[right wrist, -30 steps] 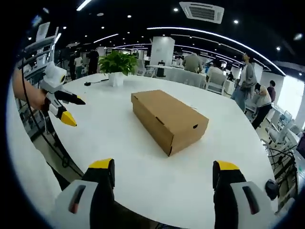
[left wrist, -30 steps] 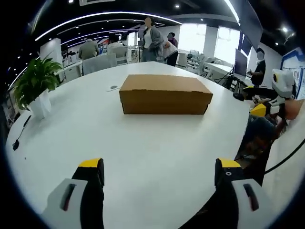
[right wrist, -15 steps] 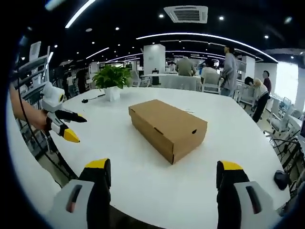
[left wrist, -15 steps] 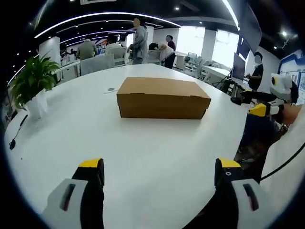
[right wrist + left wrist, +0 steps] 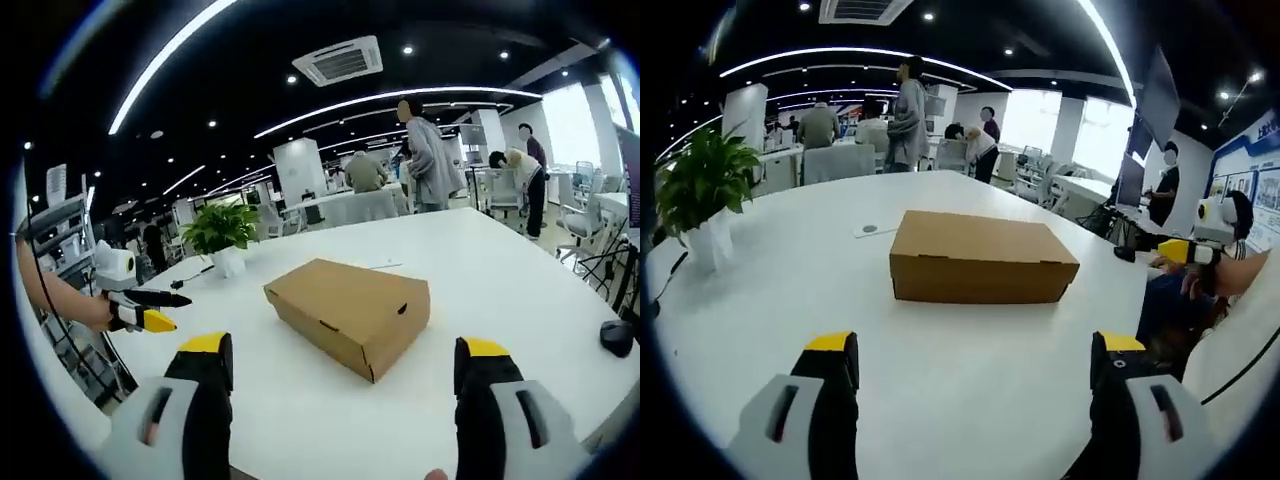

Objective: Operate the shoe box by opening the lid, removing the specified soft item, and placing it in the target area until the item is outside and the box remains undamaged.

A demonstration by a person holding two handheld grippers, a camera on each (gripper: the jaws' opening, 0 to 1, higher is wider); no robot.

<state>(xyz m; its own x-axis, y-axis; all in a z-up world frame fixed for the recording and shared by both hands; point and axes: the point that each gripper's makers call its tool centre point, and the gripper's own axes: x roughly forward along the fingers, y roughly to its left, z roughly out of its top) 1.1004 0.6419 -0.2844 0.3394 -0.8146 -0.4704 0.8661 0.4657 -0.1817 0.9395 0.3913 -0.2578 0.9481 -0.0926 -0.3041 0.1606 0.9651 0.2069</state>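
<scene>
both grippers (image 5: 972, 365) (image 5: 345, 368) wide open, holding nothing, closed shoe box (image 5: 980, 257) ahead

You get no readable text here: shoe box (image 5: 982, 257) plain, wall poster (image 5: 1267, 175) lettering too blurred.

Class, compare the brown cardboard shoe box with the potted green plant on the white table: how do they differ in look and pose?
The brown cardboard shoe box is low, flat-sided and plain, lid closed; the potted green plant stands taller, leafy, in a white pot. The box sits mid-table, the plant nearer the edge. Both rest on the white table, untouched.
</scene>
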